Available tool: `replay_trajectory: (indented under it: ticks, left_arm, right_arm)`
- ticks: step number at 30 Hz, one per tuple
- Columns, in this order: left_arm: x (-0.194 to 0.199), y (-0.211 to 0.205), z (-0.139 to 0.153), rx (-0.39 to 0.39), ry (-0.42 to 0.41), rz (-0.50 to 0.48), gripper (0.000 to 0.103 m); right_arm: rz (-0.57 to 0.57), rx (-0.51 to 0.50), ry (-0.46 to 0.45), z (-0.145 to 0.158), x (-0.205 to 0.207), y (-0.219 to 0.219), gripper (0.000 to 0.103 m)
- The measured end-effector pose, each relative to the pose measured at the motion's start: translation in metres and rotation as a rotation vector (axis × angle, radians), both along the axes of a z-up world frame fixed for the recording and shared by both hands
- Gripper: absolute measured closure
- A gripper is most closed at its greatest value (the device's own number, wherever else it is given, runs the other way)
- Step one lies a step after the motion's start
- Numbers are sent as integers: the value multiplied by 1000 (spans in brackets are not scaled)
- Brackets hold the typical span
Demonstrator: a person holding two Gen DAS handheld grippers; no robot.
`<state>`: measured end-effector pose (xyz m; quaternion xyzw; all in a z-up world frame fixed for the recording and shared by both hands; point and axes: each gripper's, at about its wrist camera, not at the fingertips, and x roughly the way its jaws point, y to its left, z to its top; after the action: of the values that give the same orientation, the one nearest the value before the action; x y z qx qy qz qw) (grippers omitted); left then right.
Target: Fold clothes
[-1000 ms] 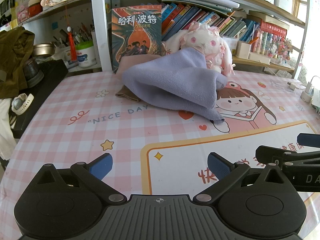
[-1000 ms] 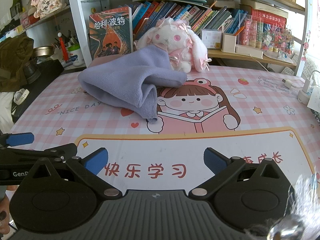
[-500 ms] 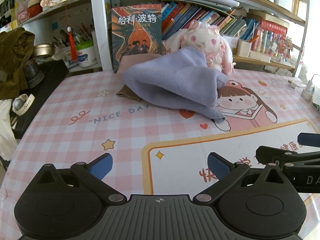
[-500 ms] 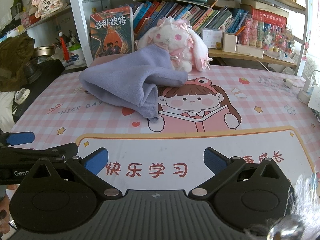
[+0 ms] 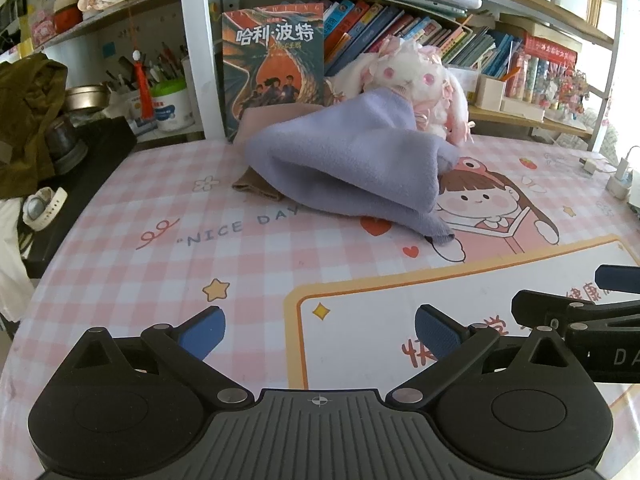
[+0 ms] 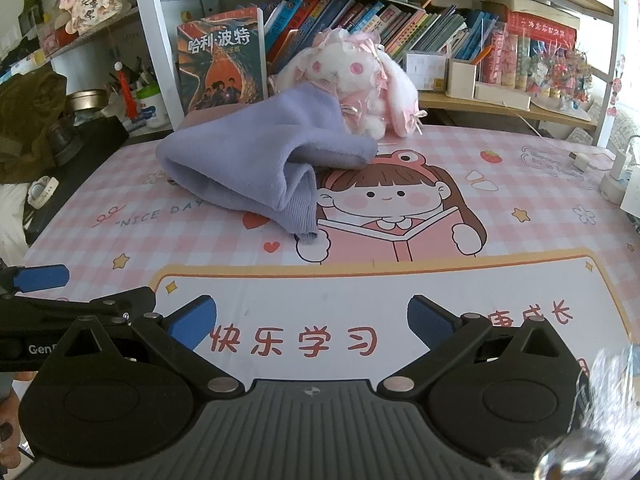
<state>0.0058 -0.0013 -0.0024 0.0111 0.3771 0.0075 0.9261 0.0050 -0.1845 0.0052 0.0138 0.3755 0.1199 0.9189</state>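
Observation:
A crumpled lavender garment (image 5: pixel 352 168) lies at the far side of the pink checked table mat (image 5: pixel 248 272), on top of a folded brown cloth (image 5: pixel 256 186); it also shows in the right wrist view (image 6: pixel 256 160). My left gripper (image 5: pixel 318 334) is open and empty, low over the mat, well short of the garment. My right gripper (image 6: pixel 311 324) is open and empty too, beside the left one. Each gripper shows at the edge of the other's view.
A white and pink plush rabbit (image 6: pixel 352 80) sits behind the garment, partly covered by it. A standing book (image 5: pixel 274 68) and shelves of books (image 6: pixel 380 20) line the back. A charger and cable (image 6: pixel 616 172) lie at the right. Dark clutter (image 5: pixel 32 120) is at the left edge.
Both grippers have crept slightly forward toward the garment. Nothing was taken hold of and the jaws stay open.

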Motion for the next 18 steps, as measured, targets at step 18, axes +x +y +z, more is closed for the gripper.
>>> replay_trajectory:
  ticks: [18]
  left_arm:
    - [14,12,-3,-2,1,-43,1]
  right_arm:
    - [-38,-11,7,-3,5,12,0]
